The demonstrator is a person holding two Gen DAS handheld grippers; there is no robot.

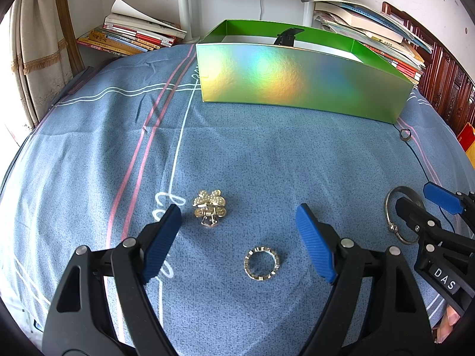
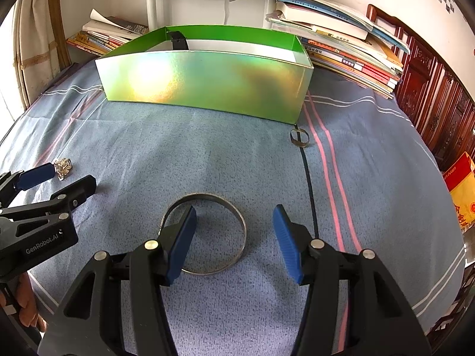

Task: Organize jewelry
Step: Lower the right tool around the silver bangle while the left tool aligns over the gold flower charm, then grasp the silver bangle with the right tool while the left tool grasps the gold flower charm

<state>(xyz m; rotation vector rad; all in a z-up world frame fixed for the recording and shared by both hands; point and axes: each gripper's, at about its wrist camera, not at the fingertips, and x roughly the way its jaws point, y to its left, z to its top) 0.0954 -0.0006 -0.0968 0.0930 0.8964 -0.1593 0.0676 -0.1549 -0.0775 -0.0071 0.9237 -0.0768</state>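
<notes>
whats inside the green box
A black clip-like object stands against the white inner floor of the green holographic box. The tall front wall hides most of the floor, so anything lying low inside cannot be seen.

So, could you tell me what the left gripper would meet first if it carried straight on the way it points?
Probably the beaded ring, which lies on the blue cloth between the open jaws of the left gripper. Depth is hard to judge; it might touch cloth just beyond it.

Beyond both grippers, the green box [image 2: 204,80] wall hides most of a black object [image 2: 179,40] inside; the right finger [image 1: 411,215] covers part of the bangle [image 1: 389,204].
</notes>
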